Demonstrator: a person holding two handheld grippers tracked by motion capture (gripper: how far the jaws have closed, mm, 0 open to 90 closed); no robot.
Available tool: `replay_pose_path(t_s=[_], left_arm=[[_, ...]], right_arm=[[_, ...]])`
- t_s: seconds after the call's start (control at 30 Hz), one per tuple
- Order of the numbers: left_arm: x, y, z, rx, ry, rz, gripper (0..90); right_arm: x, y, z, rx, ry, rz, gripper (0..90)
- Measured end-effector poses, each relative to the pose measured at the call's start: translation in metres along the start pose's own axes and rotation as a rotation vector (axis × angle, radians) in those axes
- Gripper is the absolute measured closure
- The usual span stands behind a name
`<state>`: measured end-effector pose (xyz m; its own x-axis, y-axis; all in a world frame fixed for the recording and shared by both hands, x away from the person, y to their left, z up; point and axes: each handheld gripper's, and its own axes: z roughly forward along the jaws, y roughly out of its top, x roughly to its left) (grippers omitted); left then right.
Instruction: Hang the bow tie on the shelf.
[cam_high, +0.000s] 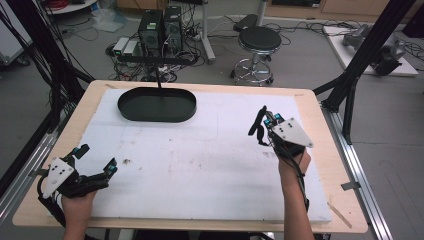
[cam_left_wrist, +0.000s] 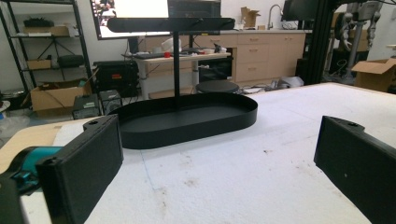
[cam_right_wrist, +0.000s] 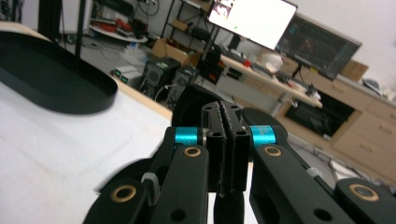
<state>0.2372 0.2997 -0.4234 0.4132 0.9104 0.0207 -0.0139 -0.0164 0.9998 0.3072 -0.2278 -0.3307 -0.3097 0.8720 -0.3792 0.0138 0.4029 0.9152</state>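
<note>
A white foam mat (cam_high: 200, 160) covers the table, and the black oval tray (cam_high: 156, 105) with its T-shaped stand sits at the far left, apparently empty. The left gripper (cam_high: 97, 162) rests near left, jaws apart, aimed at the tray. The right gripper (cam_high: 260, 125) hovers right, jaws pressed together, apparently clamping a dark strap-like piece that I cannot identify. Judging by this, the work is barely begun.

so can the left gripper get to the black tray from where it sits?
Probably yes: the left gripper is open, and bare white mat lies between it and the black tray.
</note>
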Motion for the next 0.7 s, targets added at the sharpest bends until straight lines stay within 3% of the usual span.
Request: replay_pose_path(t_s=[0.47, 0.7], left_arm=[[0.0, 0.001, 0.0, -0.007, 0.0, 0.004, 1.7], [0.004, 0.0, -0.001, -0.01, 0.008, -0.003, 1.7]], right_arm=[[0.038, 0.071, 0.051, -0.109, 0.091, -0.074, 89.1], [0.055, 0.092, 0.079, -0.129, 0.129, -0.067, 88.9]])
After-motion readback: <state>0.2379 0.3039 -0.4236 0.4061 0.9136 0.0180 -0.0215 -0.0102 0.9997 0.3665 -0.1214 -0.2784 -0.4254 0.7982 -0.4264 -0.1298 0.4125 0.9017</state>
